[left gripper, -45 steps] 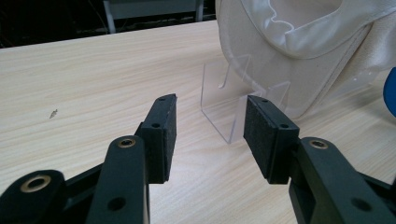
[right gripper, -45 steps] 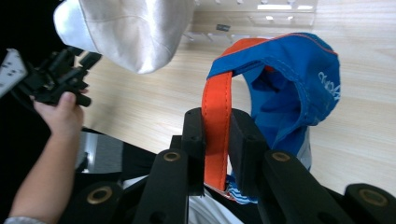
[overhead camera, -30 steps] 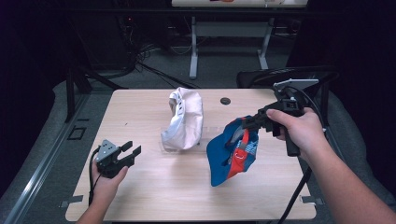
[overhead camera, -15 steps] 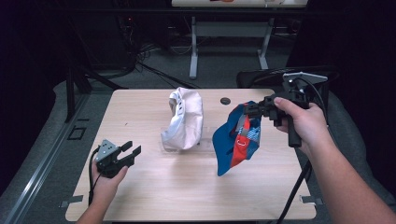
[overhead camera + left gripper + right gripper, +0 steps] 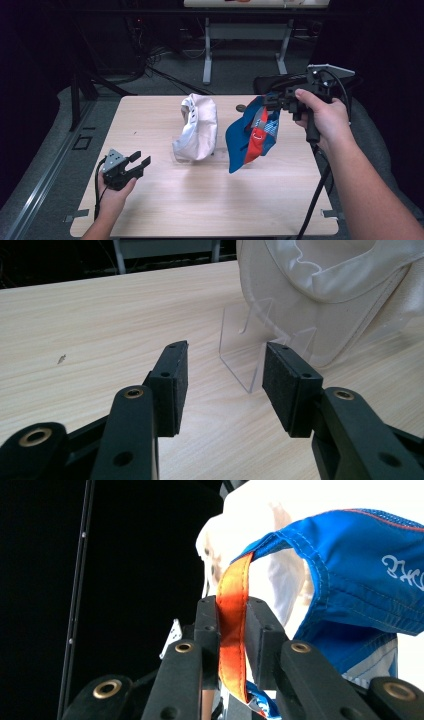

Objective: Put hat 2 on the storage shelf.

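Blue cap (image 5: 250,137) by its orange strap (image 5: 234,630) in right fingers (image 5: 272,101); left fingers (image 5: 139,164) open, white cap (image 5: 197,127) between.

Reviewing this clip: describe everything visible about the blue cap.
The blue fabric cap with red-orange and white panels hangs in the air above the light wooden table, touching nothing on it. Its red-orange strap is pinched between the pads of the right tongs, and the limp crown droops below them. White lettering marks the blue cloth. It hangs to the right of the white cap.
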Demonstrator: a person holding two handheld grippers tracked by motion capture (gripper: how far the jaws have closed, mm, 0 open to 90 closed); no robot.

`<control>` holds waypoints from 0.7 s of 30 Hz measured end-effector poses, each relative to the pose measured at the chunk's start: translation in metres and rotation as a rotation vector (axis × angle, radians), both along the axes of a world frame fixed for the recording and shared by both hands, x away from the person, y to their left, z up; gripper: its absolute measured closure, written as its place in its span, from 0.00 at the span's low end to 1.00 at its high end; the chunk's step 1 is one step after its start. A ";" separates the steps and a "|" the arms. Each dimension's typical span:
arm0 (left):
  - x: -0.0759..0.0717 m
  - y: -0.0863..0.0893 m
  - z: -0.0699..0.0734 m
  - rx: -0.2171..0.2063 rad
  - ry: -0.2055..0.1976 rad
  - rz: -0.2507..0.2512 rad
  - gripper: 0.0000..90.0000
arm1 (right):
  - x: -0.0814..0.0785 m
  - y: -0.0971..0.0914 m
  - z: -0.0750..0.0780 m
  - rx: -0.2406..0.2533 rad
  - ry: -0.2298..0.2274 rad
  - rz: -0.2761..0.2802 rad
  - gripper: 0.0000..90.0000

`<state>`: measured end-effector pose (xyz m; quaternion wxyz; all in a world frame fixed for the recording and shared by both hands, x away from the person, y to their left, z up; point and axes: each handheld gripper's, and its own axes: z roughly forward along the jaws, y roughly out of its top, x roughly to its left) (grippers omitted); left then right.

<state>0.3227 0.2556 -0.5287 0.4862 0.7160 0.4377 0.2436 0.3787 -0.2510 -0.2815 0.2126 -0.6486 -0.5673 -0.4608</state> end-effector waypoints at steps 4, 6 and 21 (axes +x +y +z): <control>0.000 0.000 0.000 0.004 0.000 -0.001 0.59 | 0.007 -0.004 0.007 -0.032 -0.020 -0.018 0.86; 0.001 0.000 0.000 0.006 -0.003 -0.004 0.59 | 0.011 -0.006 0.012 -0.046 -0.035 -0.033 0.86; 0.002 0.001 -0.002 0.016 0.005 -0.008 0.59 | 0.041 -0.021 0.009 -0.054 -0.051 -0.103 0.86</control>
